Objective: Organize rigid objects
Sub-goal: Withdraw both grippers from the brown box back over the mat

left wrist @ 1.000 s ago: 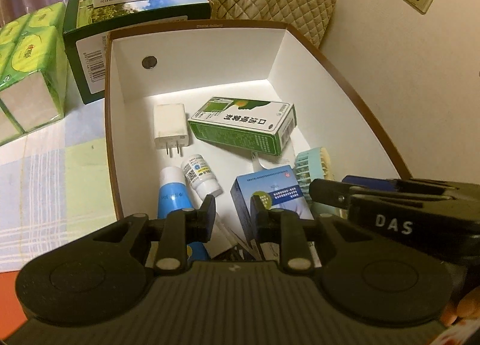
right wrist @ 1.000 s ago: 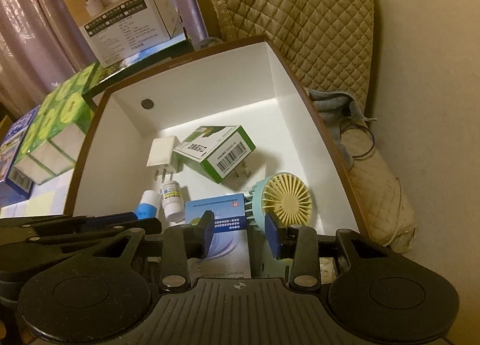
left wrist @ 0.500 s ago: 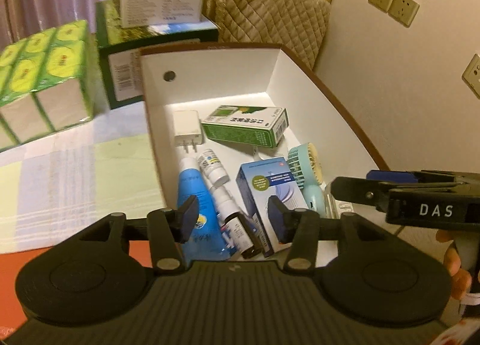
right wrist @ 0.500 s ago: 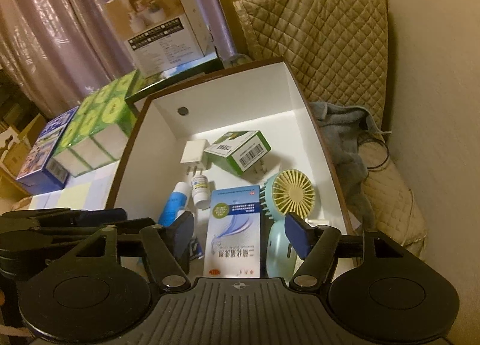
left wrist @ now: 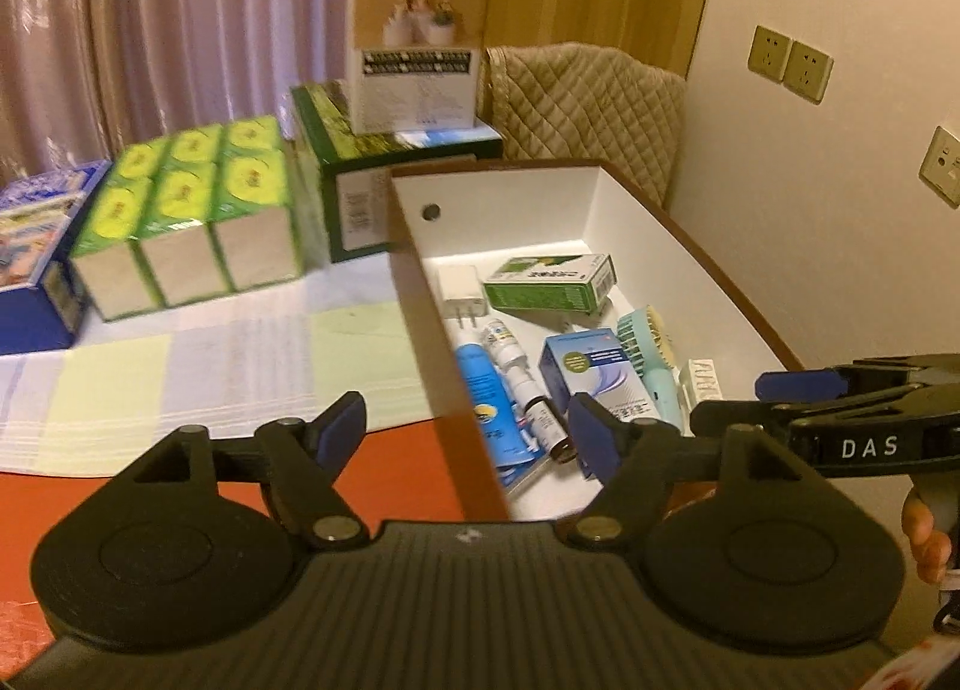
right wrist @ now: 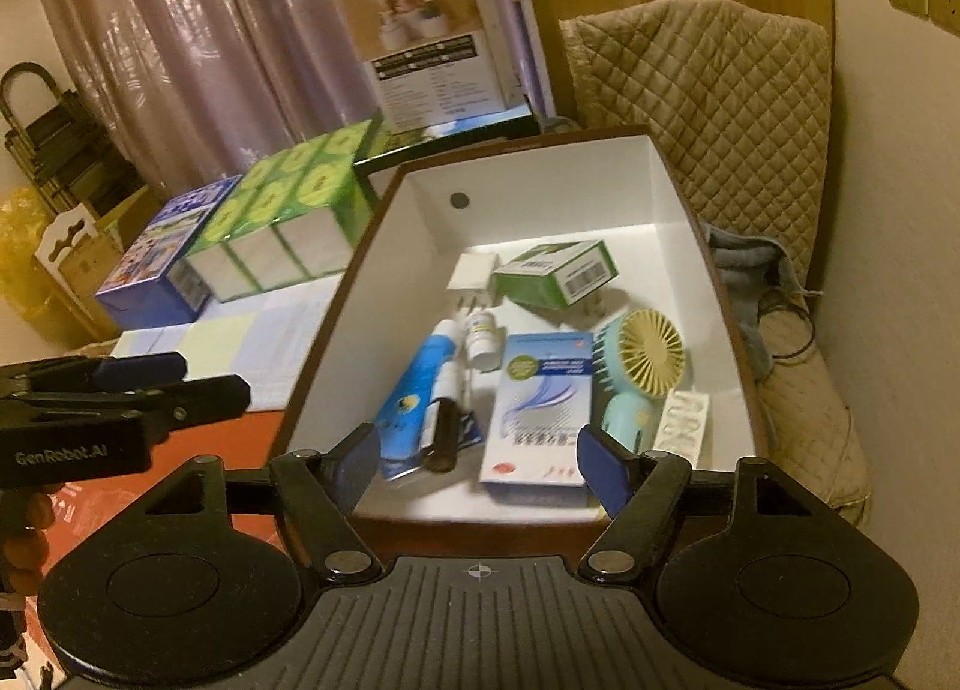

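- print on the blue-and-white carton (right wrist: 543,408), lower centre of the right wrist view: too blurred to read
- blue tube (left wrist: 489,399), centre of the left wrist view: left side hidden behind the white box (left wrist: 444,354) wall
- small dark bottle (right wrist: 445,431): label unreadable
- blue box (left wrist: 36,270), left edge of the left wrist view: cut off
- hand (left wrist: 927,534), lower right: only fingers in view

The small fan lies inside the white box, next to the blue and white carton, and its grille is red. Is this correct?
Not entirely. The small fan does lie inside the white box, beside the blue and white carton, but its grille is pale yellow, not red; the body is light turquoise. The right wrist view shows this most clearly.
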Available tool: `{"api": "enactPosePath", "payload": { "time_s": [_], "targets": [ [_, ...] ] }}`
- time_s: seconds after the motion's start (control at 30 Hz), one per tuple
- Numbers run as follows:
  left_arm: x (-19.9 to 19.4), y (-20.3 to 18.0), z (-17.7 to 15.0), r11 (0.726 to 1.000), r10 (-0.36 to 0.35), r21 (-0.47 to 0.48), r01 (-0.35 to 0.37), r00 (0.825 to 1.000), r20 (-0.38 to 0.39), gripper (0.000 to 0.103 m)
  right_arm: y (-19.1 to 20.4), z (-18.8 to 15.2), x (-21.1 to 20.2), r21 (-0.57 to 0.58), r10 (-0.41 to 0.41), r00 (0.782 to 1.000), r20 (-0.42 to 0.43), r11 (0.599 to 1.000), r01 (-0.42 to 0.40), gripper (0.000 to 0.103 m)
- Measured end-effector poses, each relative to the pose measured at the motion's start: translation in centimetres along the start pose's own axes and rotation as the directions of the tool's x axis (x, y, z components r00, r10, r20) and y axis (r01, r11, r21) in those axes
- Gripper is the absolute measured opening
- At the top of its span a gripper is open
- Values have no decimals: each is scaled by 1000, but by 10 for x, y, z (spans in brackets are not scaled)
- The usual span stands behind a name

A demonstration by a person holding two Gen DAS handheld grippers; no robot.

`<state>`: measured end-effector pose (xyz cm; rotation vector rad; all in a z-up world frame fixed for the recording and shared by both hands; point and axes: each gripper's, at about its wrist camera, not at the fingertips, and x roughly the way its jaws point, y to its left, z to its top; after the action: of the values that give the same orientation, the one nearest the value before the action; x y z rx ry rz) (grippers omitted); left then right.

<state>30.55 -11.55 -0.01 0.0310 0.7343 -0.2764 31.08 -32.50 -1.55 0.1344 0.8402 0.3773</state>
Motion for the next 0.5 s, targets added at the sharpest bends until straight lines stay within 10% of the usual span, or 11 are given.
{"api": "enactPosePath", "payload": {
  "time_s": [0.5],
  "targets": [
    [-115,42,-77,993,114,-39,-113,993,13,77,85,-67,-32,-56,23,1000,-18,998,-24,72]
  ]
}}
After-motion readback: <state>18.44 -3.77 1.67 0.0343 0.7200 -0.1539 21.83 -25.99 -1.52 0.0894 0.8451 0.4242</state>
